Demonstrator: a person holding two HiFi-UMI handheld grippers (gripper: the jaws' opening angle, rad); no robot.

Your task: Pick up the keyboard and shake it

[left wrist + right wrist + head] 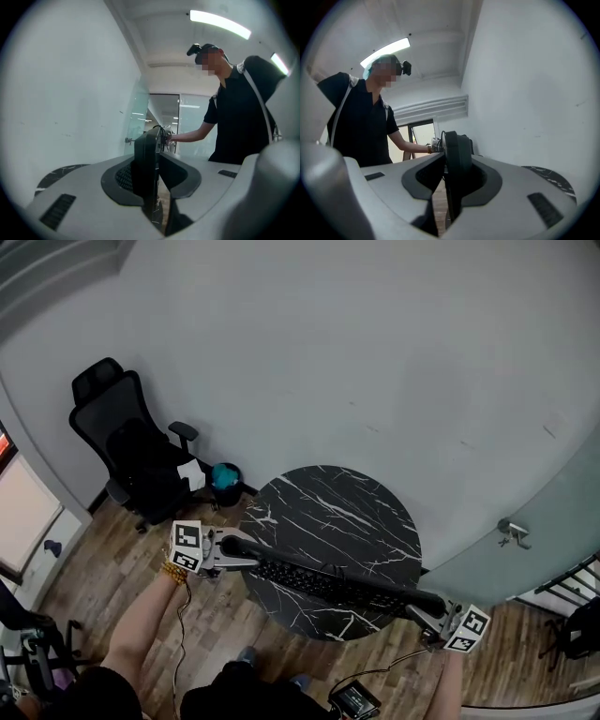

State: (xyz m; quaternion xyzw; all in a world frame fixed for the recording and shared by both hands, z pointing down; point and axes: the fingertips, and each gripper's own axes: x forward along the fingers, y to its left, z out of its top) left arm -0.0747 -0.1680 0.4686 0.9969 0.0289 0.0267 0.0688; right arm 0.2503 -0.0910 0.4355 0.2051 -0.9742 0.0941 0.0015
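The black keyboard (328,583) hangs lifted above the front of the round black marble table (347,512), held lengthwise between my two grippers. My left gripper (225,557) is shut on the keyboard's left end; in the left gripper view the keyboard (146,168) stands edge-on between the jaws. My right gripper (433,615) is shut on the keyboard's right end; in the right gripper view the keyboard (454,164) is clamped edge-on between the jaws, with the left hand seen at its far end.
A black office chair (131,451) stands at the left by the wall, with a teal bin (225,479) beside it. Wooden floor surrounds the table. A glass partition with a door handle (511,532) is at the right. A small device (354,699) hangs near my body.
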